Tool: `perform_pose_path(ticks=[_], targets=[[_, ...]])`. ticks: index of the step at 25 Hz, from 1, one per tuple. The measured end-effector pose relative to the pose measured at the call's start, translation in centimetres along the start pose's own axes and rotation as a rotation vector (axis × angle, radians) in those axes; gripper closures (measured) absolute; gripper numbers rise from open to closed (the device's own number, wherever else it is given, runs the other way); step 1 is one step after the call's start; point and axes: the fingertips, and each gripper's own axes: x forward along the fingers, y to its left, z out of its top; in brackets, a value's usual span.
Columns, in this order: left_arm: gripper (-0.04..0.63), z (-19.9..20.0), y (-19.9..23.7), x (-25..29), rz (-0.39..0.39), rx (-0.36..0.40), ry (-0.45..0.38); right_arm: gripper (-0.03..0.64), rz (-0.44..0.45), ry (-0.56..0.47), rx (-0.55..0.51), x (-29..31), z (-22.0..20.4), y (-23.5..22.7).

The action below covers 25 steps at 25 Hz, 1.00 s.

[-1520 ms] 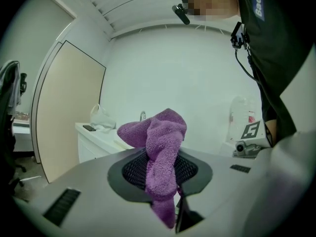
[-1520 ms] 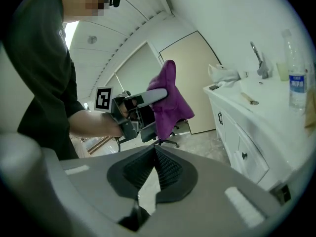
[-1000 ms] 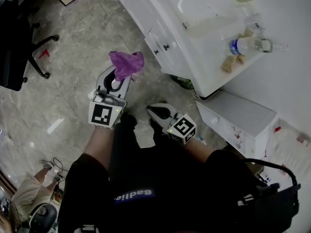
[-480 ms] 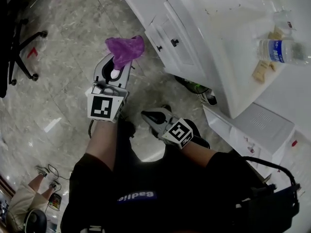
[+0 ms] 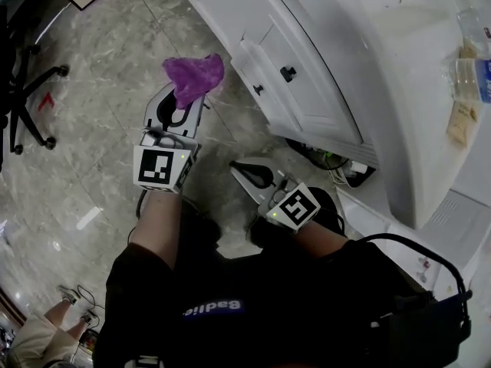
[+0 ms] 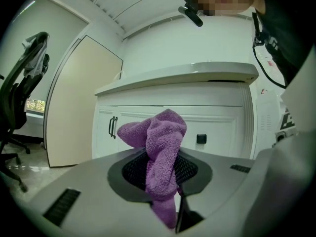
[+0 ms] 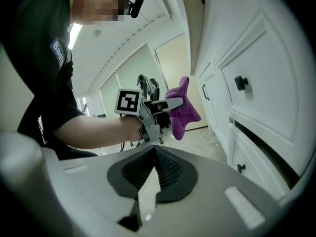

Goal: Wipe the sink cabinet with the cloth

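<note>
The purple cloth (image 5: pixel 192 75) is bunched up and sticks out of my left gripper (image 5: pixel 180 102), which is shut on it above the marble floor. In the left gripper view the cloth (image 6: pixel 160 147) rises from the jaws, with the white sink cabinet (image 6: pixel 212 125) straight ahead and some way off. The cabinet's fronts (image 5: pixel 299 75) carry black knobs (image 5: pixel 288 73). My right gripper (image 5: pixel 244 170) hangs lower, near the cabinet's base, shut with nothing in it. From the right gripper view, the left gripper (image 7: pixel 153 110) and cloth (image 7: pixel 183 110) sit beside the cabinet doors (image 7: pixel 256 83).
A black office chair (image 5: pixel 23 90) stands at the left. A plastic bottle (image 5: pixel 469 73) lies on the counter at top right. Cables and dark items (image 5: pixel 330 159) sit at the cabinet's foot. A low white unit (image 5: pixel 460 213) is at the right.
The view has drawn closer to the cabinet, which now fills more of the upper right. The left gripper still holds the cloth, slightly higher in view. The right gripper stays low.
</note>
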Motion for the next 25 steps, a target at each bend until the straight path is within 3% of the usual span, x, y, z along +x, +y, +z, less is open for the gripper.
perform_pose_path(ticks=[7, 12, 21, 25], targets=[[0.495, -2.5, 0.7, 3.4, -0.036, 0.047, -0.099, 0.615, 0.021, -0.122, -0.149, 2.1, -0.5, -2.3], [0.495, -1.5, -1.0, 5.4, -0.109, 0.060, -0.115, 0.615, 0.017, -0.131, -0.164, 2.4, -1.3, -4.0], [0.495, 5.6, -2.1, 8.2, -0.122, 0.084, -0.174, 0.615, 0.080, -0.131, -0.157, 1.4, -1.7, -1.6], [0.495, 8.9, -2.4, 9.4, -0.139, 0.135, -0.168, 0.615, 0.107, -0.148, -0.184, 1.4, -1.2, -0.4]])
